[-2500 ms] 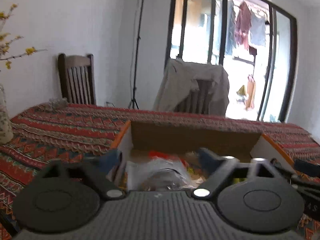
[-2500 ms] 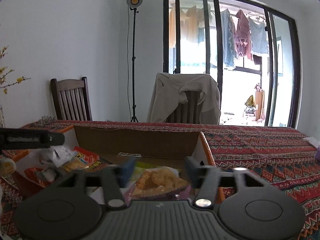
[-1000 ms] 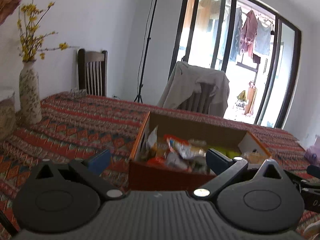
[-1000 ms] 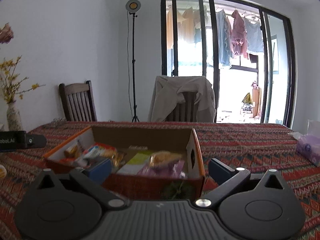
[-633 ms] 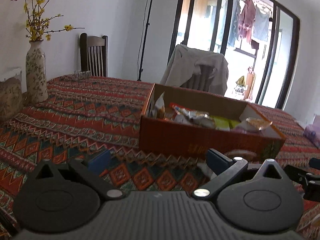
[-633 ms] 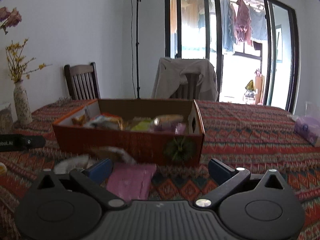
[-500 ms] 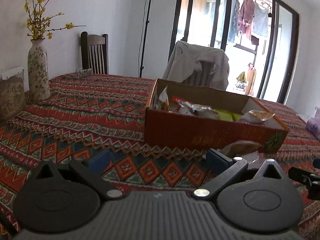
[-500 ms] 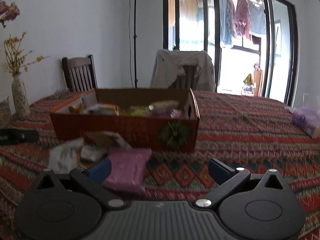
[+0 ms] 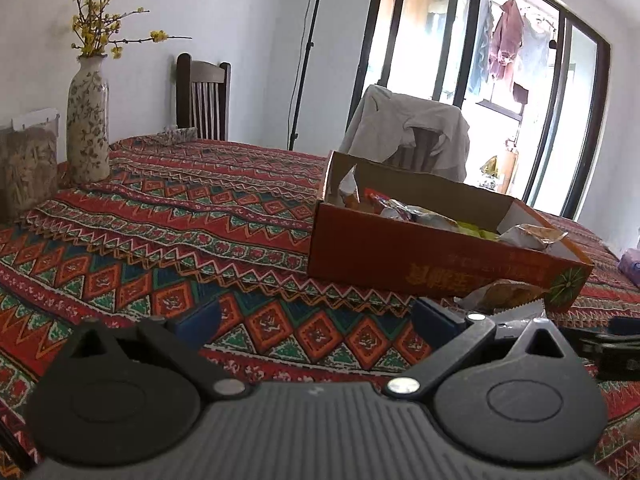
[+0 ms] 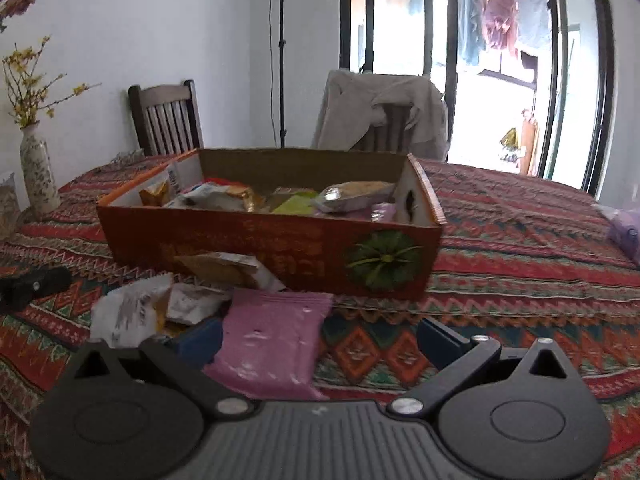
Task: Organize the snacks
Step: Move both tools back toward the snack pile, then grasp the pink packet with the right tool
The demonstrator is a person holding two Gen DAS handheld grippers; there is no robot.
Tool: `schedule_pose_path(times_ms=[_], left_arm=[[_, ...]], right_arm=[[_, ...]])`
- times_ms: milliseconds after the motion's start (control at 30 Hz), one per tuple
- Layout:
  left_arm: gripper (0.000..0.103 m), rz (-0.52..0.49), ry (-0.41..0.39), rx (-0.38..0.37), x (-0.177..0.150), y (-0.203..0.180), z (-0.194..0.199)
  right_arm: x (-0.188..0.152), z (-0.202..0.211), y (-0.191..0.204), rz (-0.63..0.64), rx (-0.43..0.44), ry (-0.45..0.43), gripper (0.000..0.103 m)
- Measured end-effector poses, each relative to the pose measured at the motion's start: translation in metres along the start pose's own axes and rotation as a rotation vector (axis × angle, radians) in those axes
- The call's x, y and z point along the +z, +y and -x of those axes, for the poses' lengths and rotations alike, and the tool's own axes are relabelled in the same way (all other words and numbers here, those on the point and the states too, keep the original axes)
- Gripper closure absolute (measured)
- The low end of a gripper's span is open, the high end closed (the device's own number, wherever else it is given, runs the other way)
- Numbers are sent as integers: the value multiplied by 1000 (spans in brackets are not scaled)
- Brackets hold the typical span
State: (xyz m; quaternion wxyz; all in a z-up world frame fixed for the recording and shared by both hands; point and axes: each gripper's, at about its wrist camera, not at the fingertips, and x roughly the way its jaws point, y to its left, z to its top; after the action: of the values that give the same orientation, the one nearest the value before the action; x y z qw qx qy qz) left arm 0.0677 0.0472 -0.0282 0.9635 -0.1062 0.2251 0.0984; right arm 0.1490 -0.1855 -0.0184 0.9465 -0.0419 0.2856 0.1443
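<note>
On top of the patterned tablecloth an open orange cardboard box is seen at twelve o'clock from the right gripper; it is filled with assorted snack packets. Against the box's near wall a tan packet is leaned, and just in front of it, at about eleven o'clock, a crumpled white wrapper is found. A flat pink packet is laid between the right gripper's blue-tipped fingers, which are spread wide and grip nothing; whether the packet is touched by them cannot be told. The left gripper is likewise held spread apart over bare cloth, with the box at one o'clock. A flowered vase with yellow sprigs is stood at ten o'clock in the left wrist view.
</note>
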Motion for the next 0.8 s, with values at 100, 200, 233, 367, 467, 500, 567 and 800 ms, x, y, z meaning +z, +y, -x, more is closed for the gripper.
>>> schedule_pose_path(times_ms=[100, 200, 233, 367, 467, 500, 567, 800], left_arm=[[0, 0, -4, -6, -1, 0, 1], [0, -3, -7, -10, -1, 0, 1], [0, -4, -7, -13, -1, 0, 1], [0, 0, -9, -21, -2, 0, 2], [0, 5, -4, -25, -1, 1, 1], [0, 7, -3, -25, -1, 1, 1], [0, 12, -4, -27, -2, 2, 1], [0, 19, 0, -27, -1, 3, 1]], right_arm=[[3, -19, 8, -3, -6, 50, 0], [4, -33, 13, -6, -23, 98, 0], [3, -37, 14, -7, -37, 112, 0], [-1, -45, 15, 1, -61, 126, 0], [-2, -43, 16, 13, -60, 120, 0], [-3, -42, 17, 21, -57, 114, 3], [-4, -39, 18, 28, -35, 106, 11], [-6, -27, 17, 38, 14, 83, 42]])
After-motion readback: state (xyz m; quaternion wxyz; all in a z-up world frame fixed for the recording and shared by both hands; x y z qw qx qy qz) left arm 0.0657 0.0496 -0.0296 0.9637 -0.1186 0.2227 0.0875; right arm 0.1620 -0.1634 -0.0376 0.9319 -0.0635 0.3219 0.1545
